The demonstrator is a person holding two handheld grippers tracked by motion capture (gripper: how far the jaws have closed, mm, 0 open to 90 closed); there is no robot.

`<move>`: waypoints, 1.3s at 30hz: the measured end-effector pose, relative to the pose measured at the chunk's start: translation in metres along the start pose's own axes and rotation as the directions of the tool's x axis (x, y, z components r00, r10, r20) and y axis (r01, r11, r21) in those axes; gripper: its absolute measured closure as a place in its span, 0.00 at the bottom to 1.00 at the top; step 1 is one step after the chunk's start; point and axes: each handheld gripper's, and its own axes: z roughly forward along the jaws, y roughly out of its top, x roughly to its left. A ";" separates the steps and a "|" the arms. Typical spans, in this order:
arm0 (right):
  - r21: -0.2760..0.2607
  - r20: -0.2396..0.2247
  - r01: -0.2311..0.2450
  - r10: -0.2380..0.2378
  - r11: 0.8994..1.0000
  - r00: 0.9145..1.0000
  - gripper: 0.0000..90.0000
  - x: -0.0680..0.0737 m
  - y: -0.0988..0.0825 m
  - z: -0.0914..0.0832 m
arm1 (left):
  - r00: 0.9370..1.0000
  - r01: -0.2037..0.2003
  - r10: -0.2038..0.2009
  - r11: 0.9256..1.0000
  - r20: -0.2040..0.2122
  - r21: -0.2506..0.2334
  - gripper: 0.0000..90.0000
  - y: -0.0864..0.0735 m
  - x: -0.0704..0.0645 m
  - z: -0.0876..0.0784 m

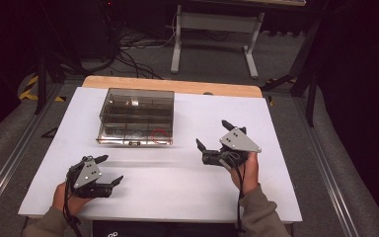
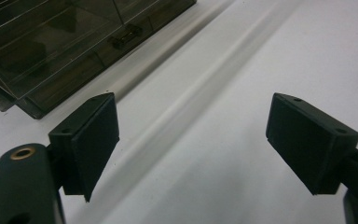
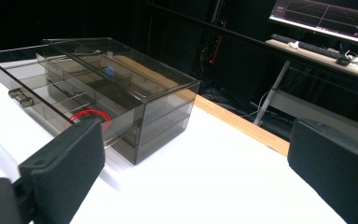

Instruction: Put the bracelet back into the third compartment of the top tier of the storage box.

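Observation:
A smoky see-through drawer box stands on the white tabletop at the back left. A red ring lies in a compartment at its front right. My left gripper hovers near the table's front left, open, nothing between its jaws. My right gripper is right of the box, open and empty too. The left gripper view has the box at the upper left beyond my left gripper. The right gripper view looks past my right gripper at the box, its red ring and a drawer handle.
A wooden strip borders the far table edge. Behind it stand a white table frame and cables on the floor. A monitor and keyboard sit on a desk far back.

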 end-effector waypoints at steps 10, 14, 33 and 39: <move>0.015 0.010 0.013 -0.013 1.000 1.000 0.06 -0.001 -0.011 -0.013 | 1.000 0.017 -0.017 1.000 -0.005 -0.010 0.42 0.001 0.000 -0.001; 0.025 0.009 0.021 -0.021 0.999 1.000 0.06 -0.001 -0.016 -0.019 | 1.000 0.024 -0.024 1.000 -0.006 -0.011 0.55 0.001 0.000 -0.001; 0.023 0.041 0.024 -0.025 0.999 0.999 0.06 -0.004 -0.055 -0.049 | 0.999 0.042 -0.042 0.999 -0.014 -0.008 1.00 0.004 0.002 -0.003; 0.013 0.054 0.006 -0.006 1.000 0.999 0.06 -0.005 -0.070 -0.062 | 0.999 0.042 -0.042 0.999 -0.020 -0.004 1.00 0.003 0.003 -0.002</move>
